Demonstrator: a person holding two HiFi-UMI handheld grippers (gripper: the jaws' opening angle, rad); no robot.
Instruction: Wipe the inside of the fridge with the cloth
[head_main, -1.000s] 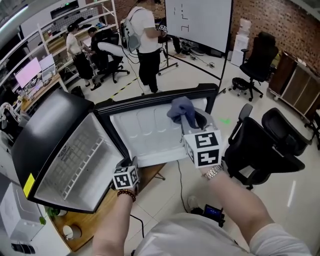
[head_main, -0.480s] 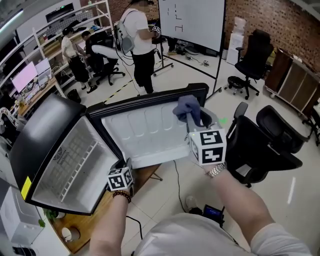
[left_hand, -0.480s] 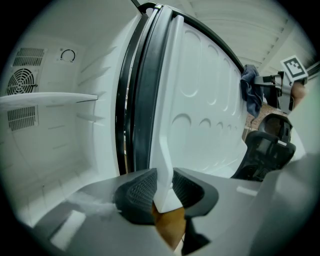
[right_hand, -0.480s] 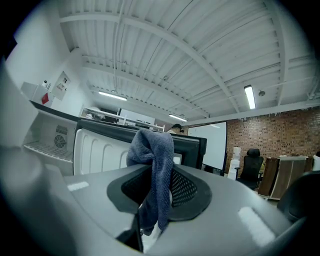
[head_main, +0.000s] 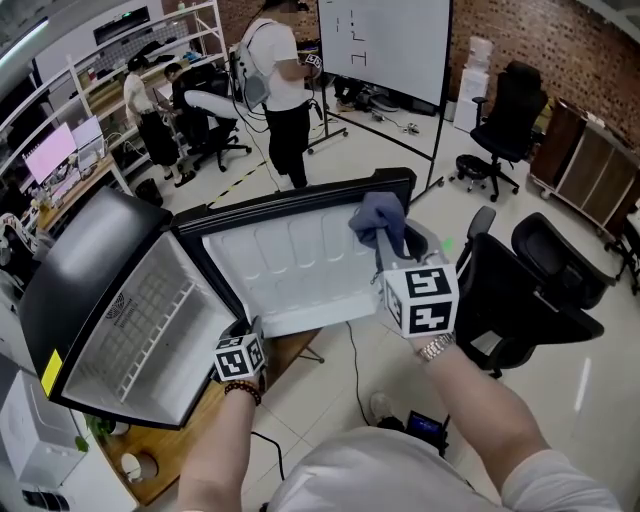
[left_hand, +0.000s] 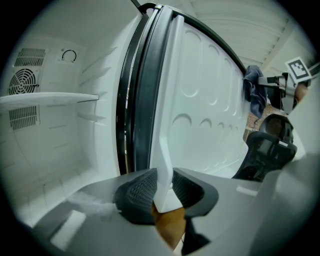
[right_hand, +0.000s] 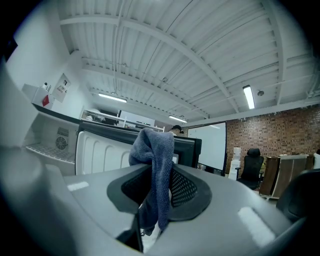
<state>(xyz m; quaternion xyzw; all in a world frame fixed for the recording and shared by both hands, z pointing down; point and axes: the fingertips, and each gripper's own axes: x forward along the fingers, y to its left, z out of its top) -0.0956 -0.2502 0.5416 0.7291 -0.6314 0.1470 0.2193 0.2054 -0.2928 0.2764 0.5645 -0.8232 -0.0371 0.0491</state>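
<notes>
- left gripper (left_hand: 162, 194), bottom centre of its own view: jaws clamped on the white lower edge of the fridge door (head_main: 290, 265). It's pinning the door wide open.
- right gripper (head_main: 388, 255), right of centre in the head view: jaws pinched on the cloth (head_main: 378, 220). It's blue-grey, bunched above the pads, with a tail hanging below them.
- the cloth is at the right end of the door, up by its free edge. Can't tell if it's touching the liner or hovering just off it.
- fridge (head_main: 92, 248) is at the left of the head view, cavity facing lower left. The left gripper view shows a shelf (left_hand: 50, 98) and a fan vent (left_hand: 23, 81) at upper left. No cloth in there.
- step, my read: access is sorted (door held) and the cloth is loaded. The work is at the door end, and the cavity looks not yet reached.
- next move needs the cloth carried left across the frame, past the hinge side and into the cavity, then pressed flat on a wall or the shelf and swept.
- keep the left clamp on so the door doesn't swing back.
- risks: the loose tail could snag the shelf edge, and the pinch is narrow, so a hard press could pull the cloth out.
</notes>
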